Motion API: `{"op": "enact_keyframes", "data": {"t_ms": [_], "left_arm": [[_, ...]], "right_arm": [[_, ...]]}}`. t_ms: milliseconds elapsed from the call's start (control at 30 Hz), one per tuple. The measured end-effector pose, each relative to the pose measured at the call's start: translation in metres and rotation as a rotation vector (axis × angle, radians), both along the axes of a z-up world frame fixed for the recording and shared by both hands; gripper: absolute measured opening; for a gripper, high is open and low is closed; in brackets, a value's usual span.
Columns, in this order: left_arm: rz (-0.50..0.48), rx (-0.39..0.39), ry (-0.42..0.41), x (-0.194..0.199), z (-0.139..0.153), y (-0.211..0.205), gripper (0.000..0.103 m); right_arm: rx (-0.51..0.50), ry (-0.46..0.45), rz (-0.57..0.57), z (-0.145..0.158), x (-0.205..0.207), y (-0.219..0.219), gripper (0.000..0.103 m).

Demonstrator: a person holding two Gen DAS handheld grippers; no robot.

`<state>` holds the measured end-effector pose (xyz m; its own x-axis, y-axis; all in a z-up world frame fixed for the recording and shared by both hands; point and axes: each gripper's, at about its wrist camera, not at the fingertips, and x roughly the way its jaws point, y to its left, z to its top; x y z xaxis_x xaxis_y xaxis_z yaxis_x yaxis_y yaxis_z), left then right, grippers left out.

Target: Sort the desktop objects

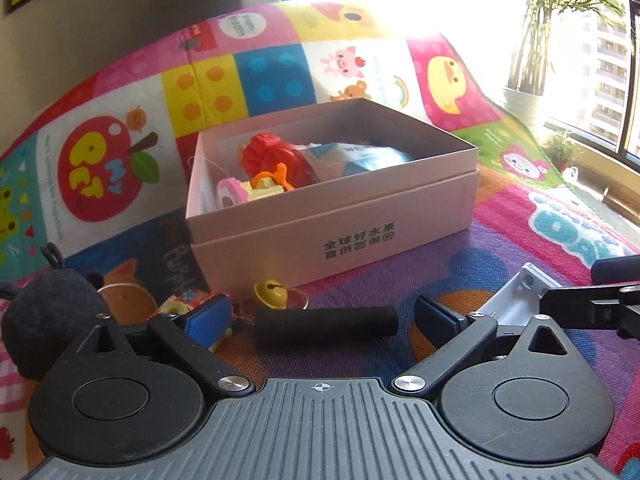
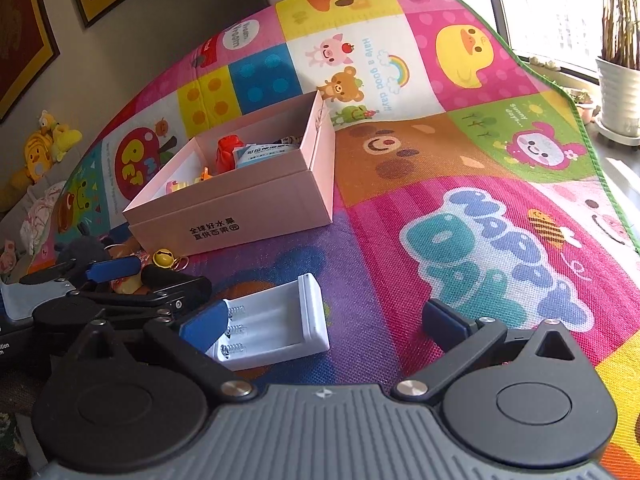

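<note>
Left wrist camera is sitting low over the colourful cartoon-printed play mat (image 1: 360,288), looking forward and downward along its own fingers, close to the pink open cardboard box (image 1: 332,216) at 12 o'clock. Right wrist camera is hanging slightly farther back, also tilting downward, seeing that box (image 2: 240,204) at 11 o'clock. Both views are sharing the box, the small yellow round bell (image 1: 271,293) (image 2: 163,258) before it, the white plastic battery holder (image 1: 516,300) (image 2: 276,328) and the mat. Right view is catching the left gripper (image 2: 132,284) at 9 o'clock; left view is catching the right gripper's black arm (image 1: 588,306) at 3 o'clock.
</note>
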<state>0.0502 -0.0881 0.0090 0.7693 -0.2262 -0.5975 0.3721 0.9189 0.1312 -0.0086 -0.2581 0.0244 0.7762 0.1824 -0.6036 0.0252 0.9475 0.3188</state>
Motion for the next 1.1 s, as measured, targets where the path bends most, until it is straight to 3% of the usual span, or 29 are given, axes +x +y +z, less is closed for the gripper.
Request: {"op": "enact_keyframes", "data": {"t_ms": [100,400,567,733,900,1100], "left_arm": [[-0.002,0.026,0.013,-0.001,-0.003,-0.003,0.081],[0.02,-0.009,0.021,-0.032,0.008,0.032,0.08],[0.078,-0.021,0.057,-0.051,0.007,0.062,0.08],[0.103,-0.041,0.077,-0.056,0.002,0.074,0.081],[0.096,-0.053,0.08,-0.061,0.002,0.076,0.09],[0.097,-0.056,0.089,-0.066,0.0,0.079,0.094]], "right_arm": [[0.003,-0.001,-0.001,0.0,0.0,-0.001,0.103],[-0.012,0.002,0.0,-0.001,0.0,0.001,0.103],[-0.08,0.018,0.004,0.0,0.002,0.011,0.103],[-0.18,0.039,0.085,0.001,0.007,0.03,0.103],[-0.244,0.034,0.183,0.005,0.012,0.049,0.103],[-0.207,0.078,0.242,0.01,0.017,0.066,0.103]]}}
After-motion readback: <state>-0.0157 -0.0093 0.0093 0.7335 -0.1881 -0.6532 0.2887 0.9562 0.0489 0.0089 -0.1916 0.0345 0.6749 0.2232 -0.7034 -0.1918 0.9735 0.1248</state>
